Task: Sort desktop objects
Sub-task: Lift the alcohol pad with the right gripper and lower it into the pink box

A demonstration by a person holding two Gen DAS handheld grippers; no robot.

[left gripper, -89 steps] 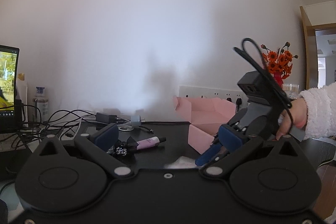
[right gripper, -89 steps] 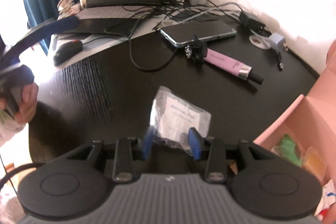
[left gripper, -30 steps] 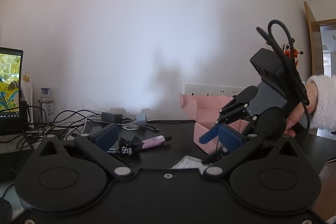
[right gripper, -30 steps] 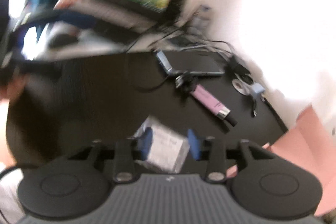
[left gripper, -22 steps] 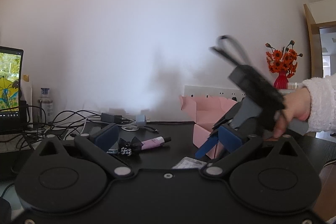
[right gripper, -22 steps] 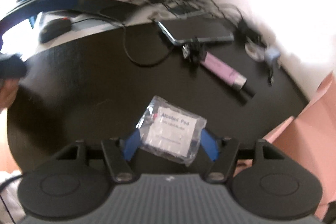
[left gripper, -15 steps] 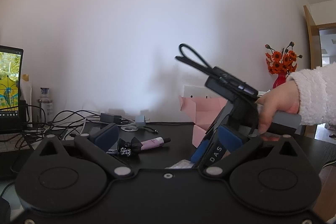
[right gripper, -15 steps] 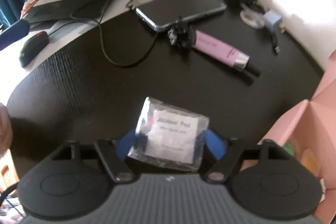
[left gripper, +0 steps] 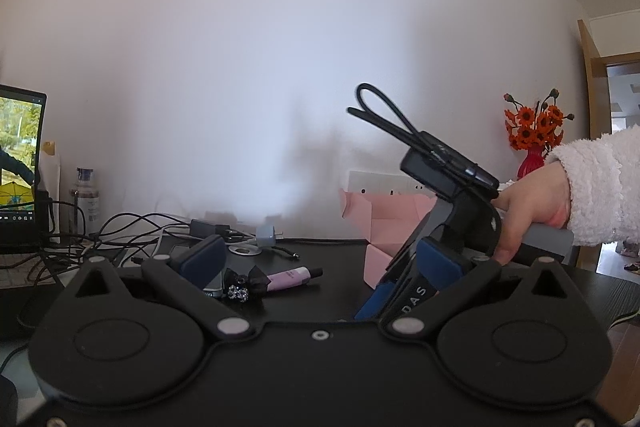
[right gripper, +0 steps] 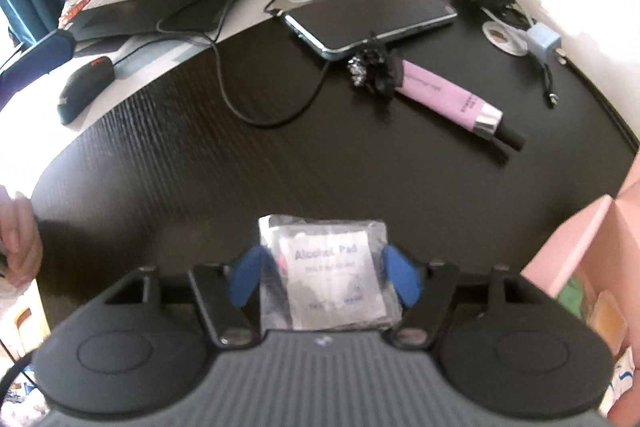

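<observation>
packet on table, tube behind, box right

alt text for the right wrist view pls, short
The right gripper points down at a clear plastic packet of alcohol pads lying on the dark wooden desk, its blue-padded jaws closing on either side of the packet. Beyond lie a lilac tube with a black cap, a black tablet and tangled cables.

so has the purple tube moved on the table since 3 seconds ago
No. The purple tube lies against the black bow beside the tablet, as before.
</observation>
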